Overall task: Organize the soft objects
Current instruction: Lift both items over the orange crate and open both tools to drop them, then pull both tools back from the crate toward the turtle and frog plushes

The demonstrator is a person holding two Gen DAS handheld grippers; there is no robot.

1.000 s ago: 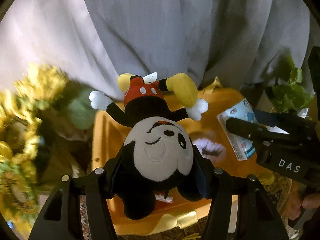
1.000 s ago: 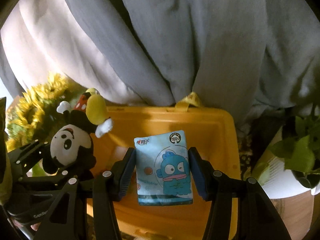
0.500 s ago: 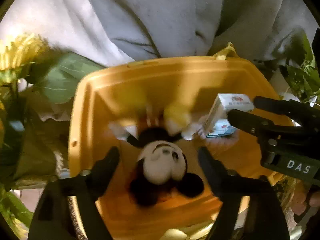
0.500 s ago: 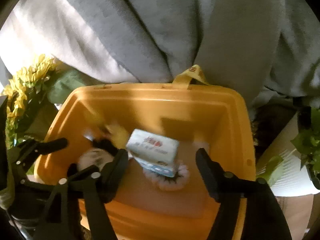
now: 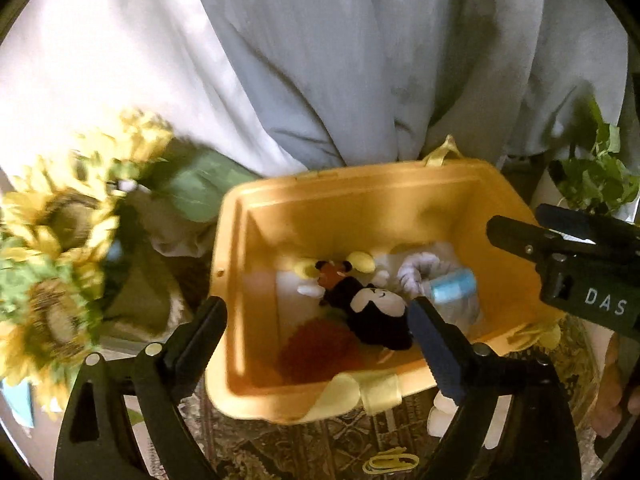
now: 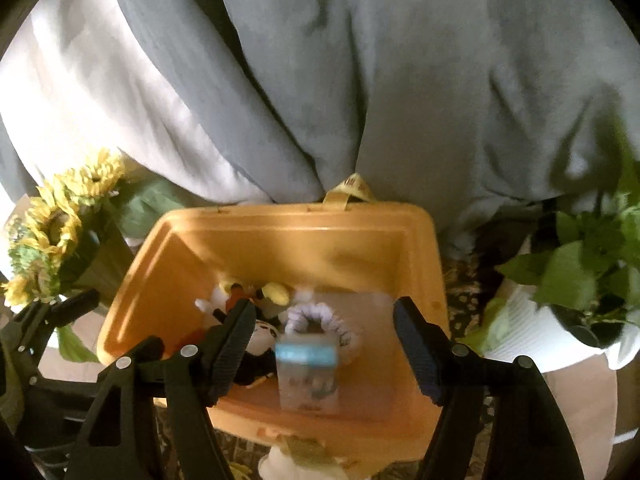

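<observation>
A yellow plastic bin [image 5: 320, 196] holds a black, white and red mouse plush [image 5: 372, 312] lying on its floor. Beside the plush a light blue tissue pack [image 5: 454, 294] rests against a fluffy white ring [image 5: 416, 272], and a red fuzzy item [image 5: 316, 344] lies in front. My left gripper [image 5: 316, 312] hovers above the bin, its jaws opening with nothing pressed between them. In the right wrist view my right gripper [image 6: 324, 312] stands open above the tissue pack [image 6: 308, 376], the plush [image 6: 262, 338] and the bin [image 6: 288, 216].
Artificial sunflowers [image 5: 52, 240] crowd the bin's left side. A potted green plant [image 6: 580, 272] in a white pot stands on its right. Grey curtain fabric [image 5: 360, 60] hangs behind. The bin sits on a patterned cloth [image 5: 320, 452] with a yellow band [image 5: 390, 462] on it.
Both grippers opened. The plush dropped from the left one and the tissue pack from the right one into the bin. Both grippers dipped towards the bin and then lifted back.
</observation>
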